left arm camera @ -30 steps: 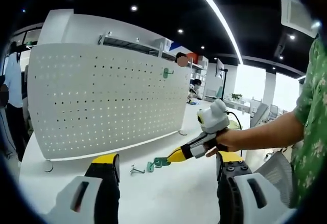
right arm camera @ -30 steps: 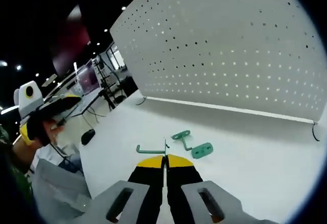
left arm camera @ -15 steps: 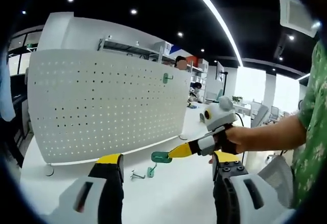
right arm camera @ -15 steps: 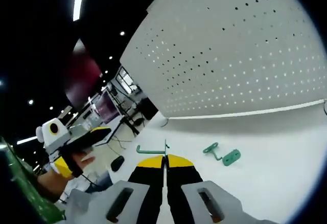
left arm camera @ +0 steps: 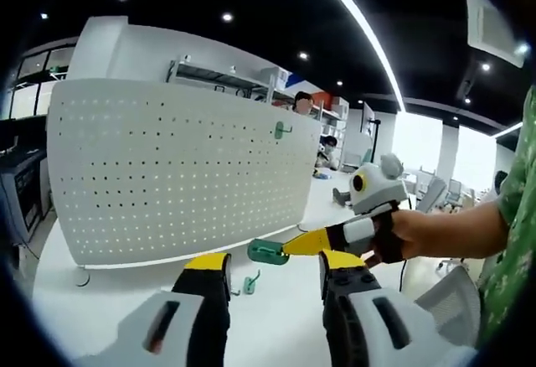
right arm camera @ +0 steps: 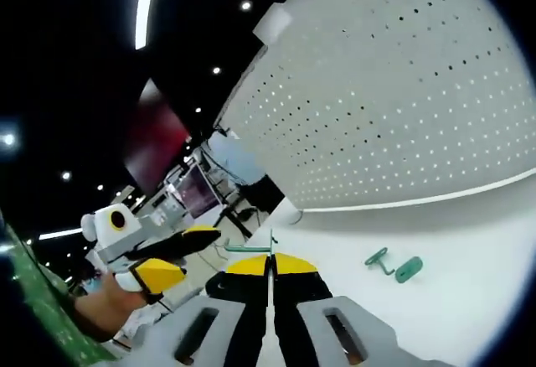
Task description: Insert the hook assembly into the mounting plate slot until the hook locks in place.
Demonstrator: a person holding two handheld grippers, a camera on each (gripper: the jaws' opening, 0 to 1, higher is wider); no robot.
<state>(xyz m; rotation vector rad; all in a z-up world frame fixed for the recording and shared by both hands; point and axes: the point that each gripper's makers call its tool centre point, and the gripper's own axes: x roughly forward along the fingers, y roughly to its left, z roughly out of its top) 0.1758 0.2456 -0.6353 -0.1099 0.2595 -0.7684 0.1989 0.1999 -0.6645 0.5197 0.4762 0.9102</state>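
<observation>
My right tongs point(right arm camera: 270, 260) are clenched on a green hook assembly point(right arm camera: 248, 248), lifted off the white desk point(right arm camera: 469, 300); in the left gripper view the same tongs point(left arm camera: 289, 248) carry the green piece point(left arm camera: 268, 251) in front of the white perforated mounting plate point(left arm camera: 167, 174) standing along the desk's far edge. My left tongs point(left arm camera: 272, 271) are released, jaws apart, holding nothing. Another green hook point(right arm camera: 394, 264) lies flat on the desk near the plate's base. One green hook point(left arm camera: 280, 129) already hangs near the plate's top edge
</observation>
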